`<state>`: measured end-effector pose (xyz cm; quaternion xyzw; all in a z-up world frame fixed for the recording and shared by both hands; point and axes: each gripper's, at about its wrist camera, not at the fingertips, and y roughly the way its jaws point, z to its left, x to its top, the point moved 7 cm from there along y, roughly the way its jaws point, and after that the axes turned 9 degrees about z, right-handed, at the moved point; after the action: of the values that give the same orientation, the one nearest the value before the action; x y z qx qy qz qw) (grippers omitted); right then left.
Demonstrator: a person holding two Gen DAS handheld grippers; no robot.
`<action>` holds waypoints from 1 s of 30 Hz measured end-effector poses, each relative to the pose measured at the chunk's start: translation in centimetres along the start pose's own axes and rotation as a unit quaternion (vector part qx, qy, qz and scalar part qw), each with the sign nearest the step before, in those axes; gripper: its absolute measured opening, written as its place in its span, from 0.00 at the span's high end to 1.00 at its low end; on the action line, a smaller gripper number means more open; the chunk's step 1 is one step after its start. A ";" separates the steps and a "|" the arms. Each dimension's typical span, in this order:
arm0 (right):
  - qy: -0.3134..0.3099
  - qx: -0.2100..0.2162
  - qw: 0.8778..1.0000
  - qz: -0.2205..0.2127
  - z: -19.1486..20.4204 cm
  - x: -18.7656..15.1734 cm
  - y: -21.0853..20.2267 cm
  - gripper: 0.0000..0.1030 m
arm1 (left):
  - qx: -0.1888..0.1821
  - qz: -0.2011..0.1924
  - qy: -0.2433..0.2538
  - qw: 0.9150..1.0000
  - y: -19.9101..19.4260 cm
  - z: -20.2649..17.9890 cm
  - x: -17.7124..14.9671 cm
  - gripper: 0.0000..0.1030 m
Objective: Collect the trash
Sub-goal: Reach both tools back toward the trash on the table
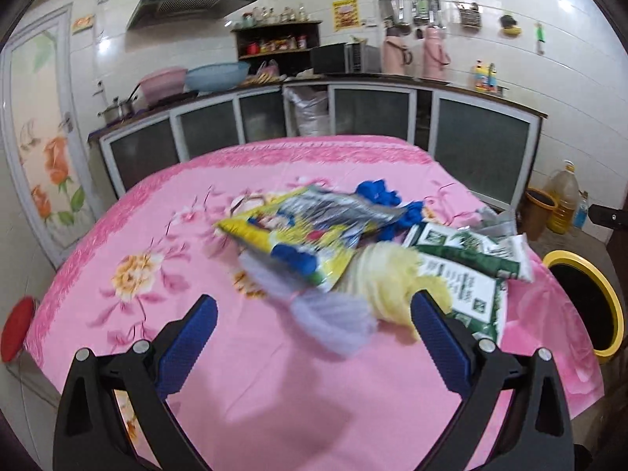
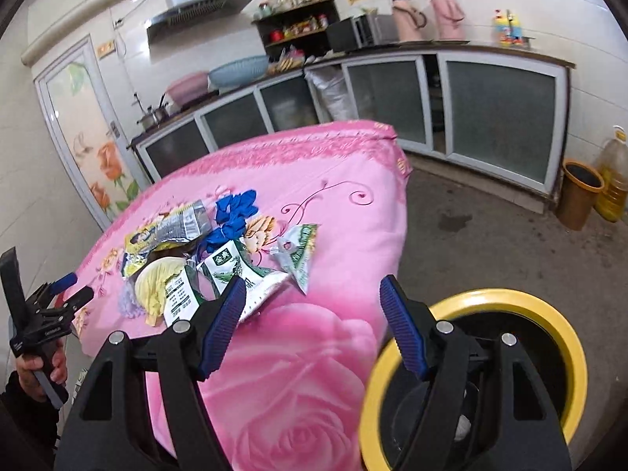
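Observation:
A heap of trash lies on the pink flowered tablecloth (image 1: 274, 373): a yellow and silver snack bag (image 1: 290, 235), crumpled blue plastic (image 1: 378, 192), green-and-white packets (image 1: 463, 259), a pale yellow wrapper (image 1: 388, 278) and a blurred lilac wrapper (image 1: 329, 322). My left gripper (image 1: 314, 300) is open just short of the heap, and the lilac wrapper lies loose between its fingers. In the right wrist view the snack bag (image 2: 168, 231), a green-and-white packet (image 2: 231, 267) and a small green packet (image 2: 300, 251) lie ahead. My right gripper (image 2: 313, 282) is open and holds nothing. It hangs over the table edge beside the yellow-rimmed bin (image 2: 471, 302).
The yellow-rimmed bin (image 1: 569, 263) stands on the floor off the table's right side. Kitchen cabinets (image 2: 498, 114) run along the far wall, with a brown bucket (image 2: 577, 192) and an oil bottle (image 2: 614, 180) at their end. A red stool (image 1: 17, 325) sits left of the table. A hand (image 2: 37, 369) holds the left gripper (image 2: 83, 284).

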<state>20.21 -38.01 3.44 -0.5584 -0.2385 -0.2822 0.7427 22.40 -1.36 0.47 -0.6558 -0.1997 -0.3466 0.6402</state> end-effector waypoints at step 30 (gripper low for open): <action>0.002 0.003 0.991 0.134 3.5 3.6 14.2 0.36 | -0.086 0.110 -0.069 0.988 8.3 1.3 -2.7 0.08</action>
<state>32.36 -32.08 -3.09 -0.5828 -0.1603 -0.1806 0.7759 26.71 -0.44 -7.23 -0.7490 -0.1397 -0.2438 0.6001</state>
